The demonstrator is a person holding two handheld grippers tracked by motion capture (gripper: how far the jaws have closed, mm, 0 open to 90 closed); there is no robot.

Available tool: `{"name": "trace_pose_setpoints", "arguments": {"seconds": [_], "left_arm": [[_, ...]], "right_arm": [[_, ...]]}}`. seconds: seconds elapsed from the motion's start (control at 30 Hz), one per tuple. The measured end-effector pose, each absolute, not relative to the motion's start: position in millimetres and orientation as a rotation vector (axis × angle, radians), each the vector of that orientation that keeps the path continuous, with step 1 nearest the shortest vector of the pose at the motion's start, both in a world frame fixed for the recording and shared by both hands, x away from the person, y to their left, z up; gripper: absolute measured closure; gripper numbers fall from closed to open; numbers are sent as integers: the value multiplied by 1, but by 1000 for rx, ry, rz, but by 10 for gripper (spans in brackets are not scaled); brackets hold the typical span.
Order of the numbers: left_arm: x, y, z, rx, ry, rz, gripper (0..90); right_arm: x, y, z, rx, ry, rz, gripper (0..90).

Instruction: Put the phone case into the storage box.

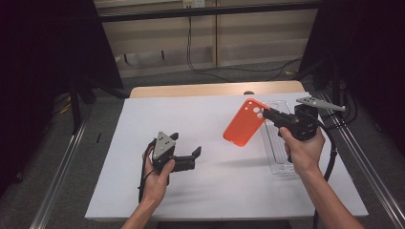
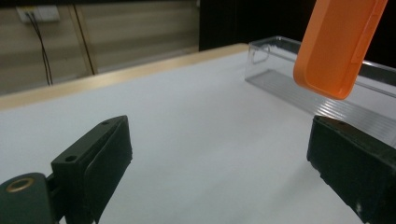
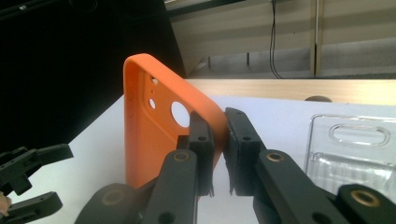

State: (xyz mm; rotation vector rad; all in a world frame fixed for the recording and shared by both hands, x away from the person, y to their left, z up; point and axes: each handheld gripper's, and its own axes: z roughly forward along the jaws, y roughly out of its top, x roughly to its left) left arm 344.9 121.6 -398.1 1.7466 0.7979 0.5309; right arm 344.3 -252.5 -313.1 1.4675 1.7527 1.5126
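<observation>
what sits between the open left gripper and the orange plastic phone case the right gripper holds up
Nothing visible: only bare white tabletop lies between the left gripper and the orange plastic phone case, which the right gripper pinches by its edge above the table.

A white-topped counter (image 1: 191, 124) with a wooden far edge stands on grey carpet (image 1: 229, 74). Behind it, a pale panelled wall (image 1: 258, 33) carries hanging black cables (image 1: 189, 43); dark curtains (image 1: 43, 57) flank both sides.

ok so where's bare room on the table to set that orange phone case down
The widest bare stretch of the white table is the far left, beyond the left gripper. A second patch lies between that gripper and the clear plastic tray. The right edge is crowded: the tray, and the right gripper holding the orange phone case.
</observation>
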Motion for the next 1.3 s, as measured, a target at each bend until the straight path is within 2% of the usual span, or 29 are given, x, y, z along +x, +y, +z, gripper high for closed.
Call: {"name": "trace_pose_setpoints", "arguments": {"seconds": [0.13,0.27,0.4,0.6,0.8,1.13,1.3], "left_arm": [[342,131,-399,1712,826,534,48],[334,143,-400,1712,750,597,27],[329,156,-402,1679,779,630,23],[329,170,-405,1607,848,593,31],[324,181,-411,1636,834,565,31],[321,207,-423,1618,882,604,27],[320,207,-428,1644,893,615,29]], "right_arm": [[345,-257,-308,1455,1748,1496,820],[345,-263,-304,1445,1739,1480,820],[345,-269,-300,1449,1727,1463,820],[345,-277,-290,1432,1709,1442,820],[346,-284,-279,1406,1704,1412,820],[356,-294,-270,1394,1685,1361,821],[361,-297,-269,1399,1667,1348,821]]}}
